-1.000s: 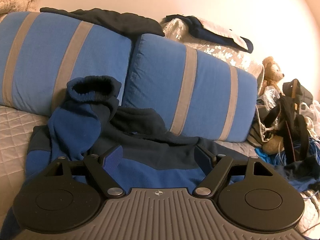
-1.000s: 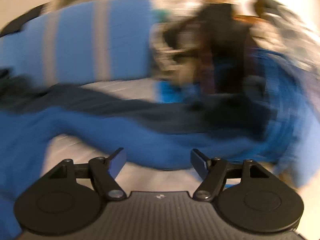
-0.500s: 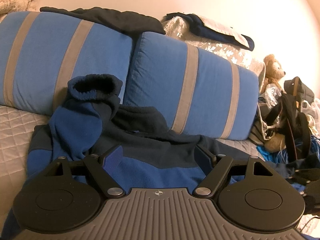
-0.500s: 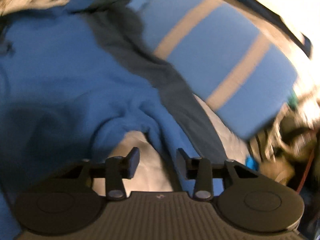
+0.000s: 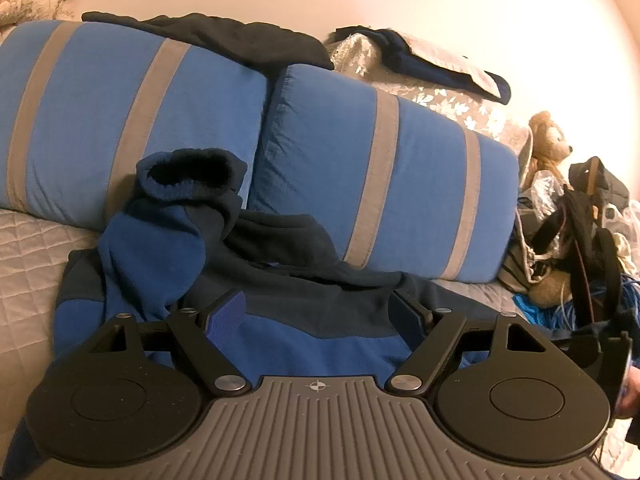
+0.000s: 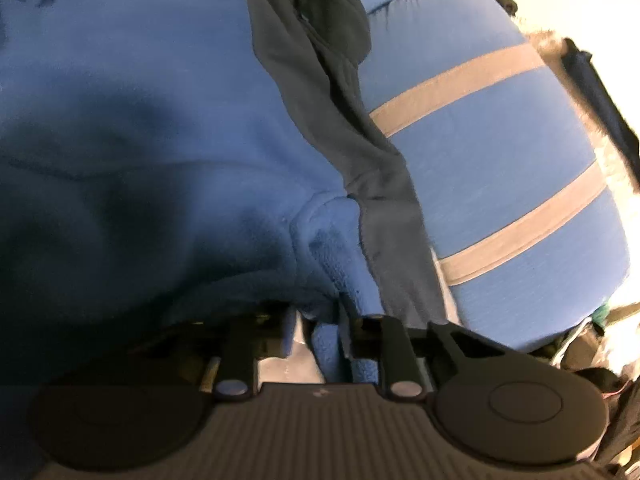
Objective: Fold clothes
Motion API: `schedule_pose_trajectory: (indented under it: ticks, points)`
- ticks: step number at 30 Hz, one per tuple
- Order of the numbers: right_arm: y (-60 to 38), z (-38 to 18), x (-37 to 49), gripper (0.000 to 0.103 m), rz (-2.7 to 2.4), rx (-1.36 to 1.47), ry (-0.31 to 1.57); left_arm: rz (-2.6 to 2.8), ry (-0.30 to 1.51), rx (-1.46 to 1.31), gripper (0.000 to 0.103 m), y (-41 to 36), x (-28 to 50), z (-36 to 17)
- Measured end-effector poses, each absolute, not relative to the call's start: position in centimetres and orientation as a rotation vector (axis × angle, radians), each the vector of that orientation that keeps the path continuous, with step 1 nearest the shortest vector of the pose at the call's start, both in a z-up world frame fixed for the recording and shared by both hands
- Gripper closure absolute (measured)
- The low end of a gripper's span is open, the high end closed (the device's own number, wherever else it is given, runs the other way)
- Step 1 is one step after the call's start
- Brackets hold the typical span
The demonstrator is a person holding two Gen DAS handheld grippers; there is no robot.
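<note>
Left wrist view: the left gripper (image 5: pixel 318 310) hangs with its jaws spread wide and nothing between them, just as it did a second ago; this view has hardly shifted. The fleece (image 5: pixel 280 320) lies straight ahead of the jaws and passes under them, blue body nearest, dark yoke beyond. One sleeve (image 5: pixel 176 216) stands bunched up ahead and to the left of the left jaw, its cuff open toward the camera. Past the fleece two striped cushions (image 5: pixel 380 184) close the scene, and a teddy bear (image 5: pixel 546 140) sits far off to the right of the right jaw among clutter. At the right edge, level with the jaws, a dark shape has come into view; it is probably the other gripper, though I cannot tell for sure.

Right wrist view: here the change is large. A second ago the right gripper (image 6: pixel 314 330) was sweeping over the bed with jaws apart; half a second ago it had come close to a blue fold; now its jaws are pinching that fold of fleece (image 6: pixel 328 240), which bulges up between them. The dark band runs off ahead and right of the right jaw toward a cushion (image 6: pixel 500 152).

That suggests the grasp is made on the right side only; the left gripper has yet to take hold before any fold can be carried over.
</note>
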State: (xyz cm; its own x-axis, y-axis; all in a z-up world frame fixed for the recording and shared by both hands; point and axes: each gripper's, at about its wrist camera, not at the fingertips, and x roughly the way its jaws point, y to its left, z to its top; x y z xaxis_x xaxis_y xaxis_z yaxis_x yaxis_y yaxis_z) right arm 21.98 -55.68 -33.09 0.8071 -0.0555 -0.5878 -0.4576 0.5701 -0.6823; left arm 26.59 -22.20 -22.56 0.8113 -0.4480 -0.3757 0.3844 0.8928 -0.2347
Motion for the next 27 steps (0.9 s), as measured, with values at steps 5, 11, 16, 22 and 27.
schedule_pose_trajectory:
  ticks: [5, 11, 16, 22, 27]
  points:
    - [-55.7, -30.8, 22.0, 0.094, 0.264, -0.775, 0.656, -0.45, 0.437, -0.146, 0.024, -22.2, 26.6, -22.6]
    - [-55.2, -28.3, 21.8, 0.094, 0.26, -0.628, 0.693, -0.449, 0.439, -0.145, 0.024, -22.2, 26.6, -22.6]
    - [-55.7, -26.3, 23.5, 0.094, 0.23, -0.412, 0.749, -0.45, 0.44, -0.146, 0.024, -22.2, 26.6, -22.6]
    - [-55.2, -25.5, 24.5, 0.073, 0.214, -0.438, 0.796, -0.449, 0.439, -0.147, 0.024, -22.2, 26.6, -22.6]
    - [-56.3, -23.1, 23.7, 0.03, 0.186, -0.424, 0.76, -0.446, 0.441, -0.159, 0.024, -22.0, 26.6, -22.7]
